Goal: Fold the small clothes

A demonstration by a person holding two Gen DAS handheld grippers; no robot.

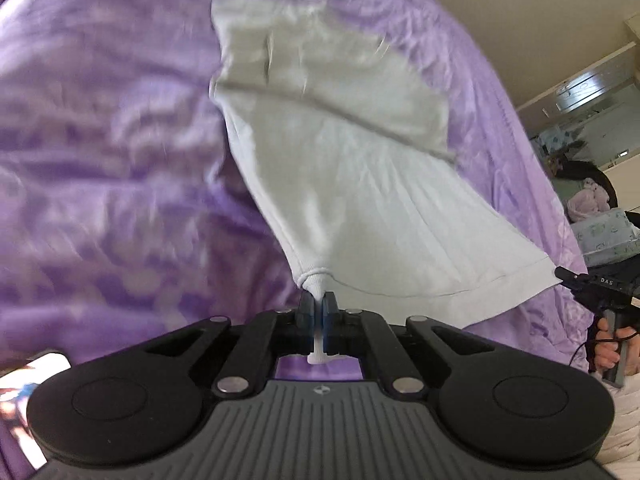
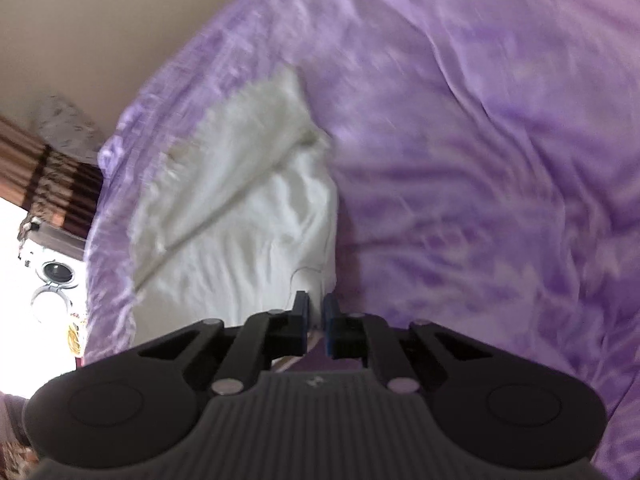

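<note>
A small white garment [image 1: 340, 152] lies stretched over a purple bedspread [image 1: 100, 140]. My left gripper [image 1: 318, 304] is shut on one bunched corner of it, and the cloth pokes out behind the pads. The garment's hemmed edge runs right to my right gripper [image 1: 568, 276], seen at the frame's right edge. In the right wrist view my right gripper [image 2: 316, 304] is shut on another corner of the white garment [image 2: 248, 216], which spreads away to the left. Part of the garment is folded over itself.
The purple bedspread [image 2: 480, 160] fills most of both views. A beige wall [image 1: 500, 0] lies beyond the bed. Shelves and clutter [image 1: 592, 128] stand at the right in the left wrist view. A white appliance [image 2: 52, 276] and a curtain [image 2: 44, 168] are at the left in the right wrist view.
</note>
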